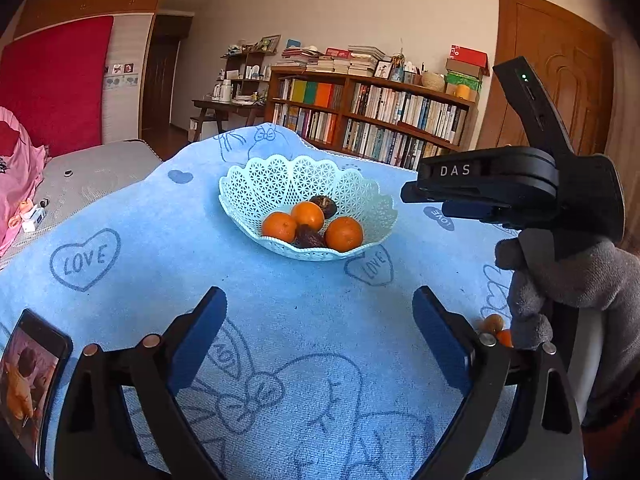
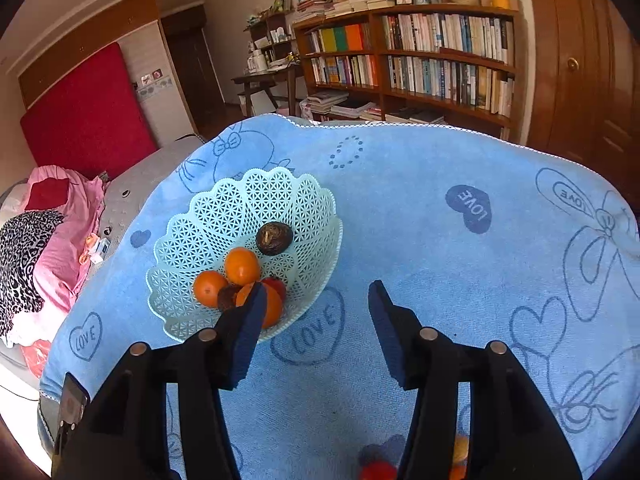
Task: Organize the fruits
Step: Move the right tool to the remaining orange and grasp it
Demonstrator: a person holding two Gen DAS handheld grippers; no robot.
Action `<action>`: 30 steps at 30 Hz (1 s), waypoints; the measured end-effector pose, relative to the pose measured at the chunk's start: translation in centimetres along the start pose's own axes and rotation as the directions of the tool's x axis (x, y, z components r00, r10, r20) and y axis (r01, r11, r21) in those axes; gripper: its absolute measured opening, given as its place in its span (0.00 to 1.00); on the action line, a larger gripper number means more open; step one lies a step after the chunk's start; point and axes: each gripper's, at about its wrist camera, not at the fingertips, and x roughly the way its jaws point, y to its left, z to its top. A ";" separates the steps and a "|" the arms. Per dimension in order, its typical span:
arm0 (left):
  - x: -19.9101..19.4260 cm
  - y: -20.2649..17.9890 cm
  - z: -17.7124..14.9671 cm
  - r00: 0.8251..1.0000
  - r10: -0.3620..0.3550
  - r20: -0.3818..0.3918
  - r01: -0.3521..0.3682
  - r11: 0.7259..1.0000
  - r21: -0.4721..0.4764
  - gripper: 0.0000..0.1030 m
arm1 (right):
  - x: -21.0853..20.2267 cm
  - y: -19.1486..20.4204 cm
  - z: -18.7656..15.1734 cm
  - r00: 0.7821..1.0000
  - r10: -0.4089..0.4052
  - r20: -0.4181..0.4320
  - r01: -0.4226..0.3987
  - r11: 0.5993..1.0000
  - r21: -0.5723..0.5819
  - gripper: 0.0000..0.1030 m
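Blue towel (image 1: 280, 320) covers table; bookshelf (image 1: 372, 116) behind.

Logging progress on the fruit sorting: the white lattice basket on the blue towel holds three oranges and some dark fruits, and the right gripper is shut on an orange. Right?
Not quite. The right gripper is open and holds nothing, as the right wrist view shows. The white lattice basket on the blue towel does hold three oranges and dark fruits.

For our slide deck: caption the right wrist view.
Open right gripper hovers beside a lattice basket holding oranges on a blue towel.
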 end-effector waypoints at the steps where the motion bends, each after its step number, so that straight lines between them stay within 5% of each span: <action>1: 0.0 -0.1 0.0 1.000 -0.001 0.001 0.001 1.000 0.003 0.92 | -0.2 -0.3 -0.3 1.000 -0.003 0.000 0.003 1.000 0.007 0.52; 30: 0.9 -1.1 -0.6 1.000 -0.010 -0.029 0.012 0.999 0.046 0.93 | -5.9 -8.6 -6.9 0.995 -0.093 0.035 0.086 0.983 0.163 0.54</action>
